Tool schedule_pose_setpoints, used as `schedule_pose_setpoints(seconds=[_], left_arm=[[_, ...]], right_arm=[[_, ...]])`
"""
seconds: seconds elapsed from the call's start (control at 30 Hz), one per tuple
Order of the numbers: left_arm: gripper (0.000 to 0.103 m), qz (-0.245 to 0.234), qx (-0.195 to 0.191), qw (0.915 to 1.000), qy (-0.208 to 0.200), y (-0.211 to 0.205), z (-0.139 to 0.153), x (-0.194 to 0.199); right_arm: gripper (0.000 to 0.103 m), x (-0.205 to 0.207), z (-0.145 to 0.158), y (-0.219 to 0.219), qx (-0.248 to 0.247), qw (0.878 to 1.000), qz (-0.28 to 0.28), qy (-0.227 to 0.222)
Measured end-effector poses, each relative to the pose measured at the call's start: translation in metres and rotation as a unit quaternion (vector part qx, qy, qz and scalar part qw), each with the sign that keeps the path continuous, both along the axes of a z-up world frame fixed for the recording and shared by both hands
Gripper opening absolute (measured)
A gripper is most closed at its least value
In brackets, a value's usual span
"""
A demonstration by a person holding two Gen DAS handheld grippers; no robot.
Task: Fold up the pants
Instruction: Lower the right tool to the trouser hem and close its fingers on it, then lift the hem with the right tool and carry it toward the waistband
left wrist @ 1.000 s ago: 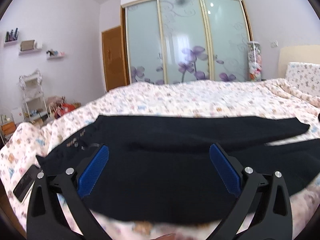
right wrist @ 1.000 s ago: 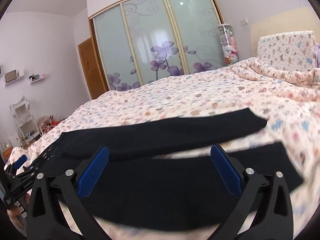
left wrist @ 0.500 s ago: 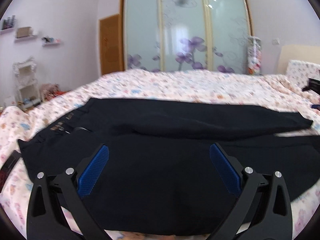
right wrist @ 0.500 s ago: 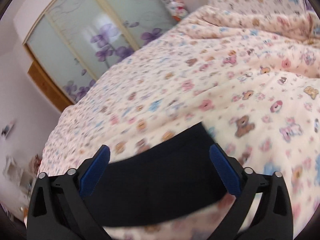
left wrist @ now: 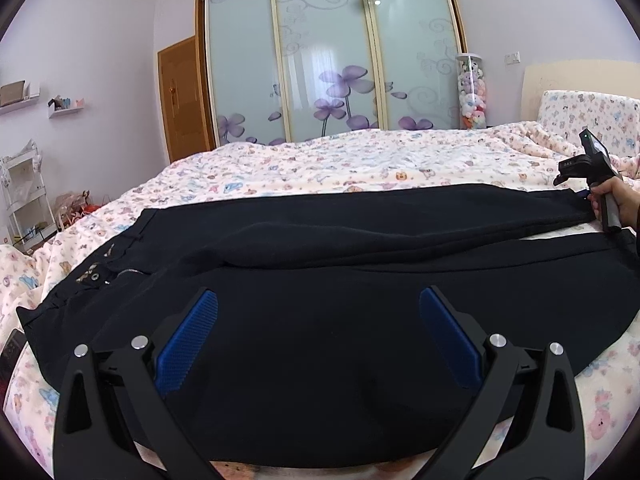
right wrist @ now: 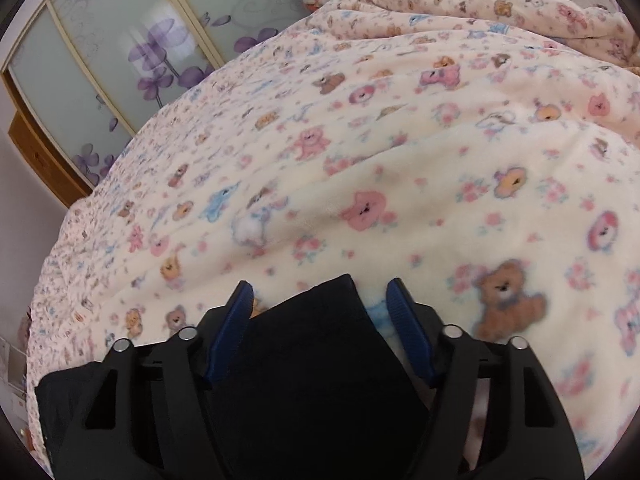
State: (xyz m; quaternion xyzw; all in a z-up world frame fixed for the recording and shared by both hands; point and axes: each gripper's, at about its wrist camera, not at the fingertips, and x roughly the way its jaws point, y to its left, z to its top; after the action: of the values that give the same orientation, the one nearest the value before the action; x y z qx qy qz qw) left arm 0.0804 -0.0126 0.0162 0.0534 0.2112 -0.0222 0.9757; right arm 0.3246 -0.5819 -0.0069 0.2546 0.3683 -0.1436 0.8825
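Black fabric fills most of what's closest to me: the pants (left wrist: 340, 280) are laid flat across the teddy-bear blanket (left wrist: 360, 160), waistband and zipper off to the left, both legs running out to the right with a thin strip of blanket showing between them near the cuffs. So as far as folding goes, I'd say it's basically at the start. They're spread and smoothed, but no leg is over the other and nothing is doubled up lengthwise, so all the real folds are left to do.

The left gripper (left wrist: 318, 330) is hanging over the near leg around the thigh area, blue pads spread wide, gripping nothing. Can't tell if it's brushing the cloth or just above it.

Further out, the right gripper (right wrist: 320, 312) is down at the cuff end. The corner of a pant leg pokes up between its pads, which sit partway open with a gap either side of the fabric, so it isn't clamped on. My guess is it's lining up a pinch on that hem.

Behind all that: frosted wardrobe doors (left wrist: 328, 60) with purple flowers.
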Motion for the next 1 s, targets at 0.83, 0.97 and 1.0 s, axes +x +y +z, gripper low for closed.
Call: schedule_pose_setpoints(seconds=[0.83, 0.97, 1.0], left_arm=[[0.101, 0.022, -0.061, 0.997, -0.042, 0.025, 0.01, -0.018], [0.101, 0.044, -0.085, 0.9936, -0.061, 0.037, 0.015, -0.027], [0.101, 0.049, -0.089, 0.9929, -0.062, 0.039, 0.015, -0.027]], right_arm=[[0.014, -0.241, 0.049, 0.045, 0.062, 0.978, 0.05, -0.195], [0.003, -0.293, 0.018, 0.064, 0.063, 0.988, 0.021, -0.138], [0.003, -0.3, 0.01, 0.07, 0.052, 0.992, 0.022, -0.111]])
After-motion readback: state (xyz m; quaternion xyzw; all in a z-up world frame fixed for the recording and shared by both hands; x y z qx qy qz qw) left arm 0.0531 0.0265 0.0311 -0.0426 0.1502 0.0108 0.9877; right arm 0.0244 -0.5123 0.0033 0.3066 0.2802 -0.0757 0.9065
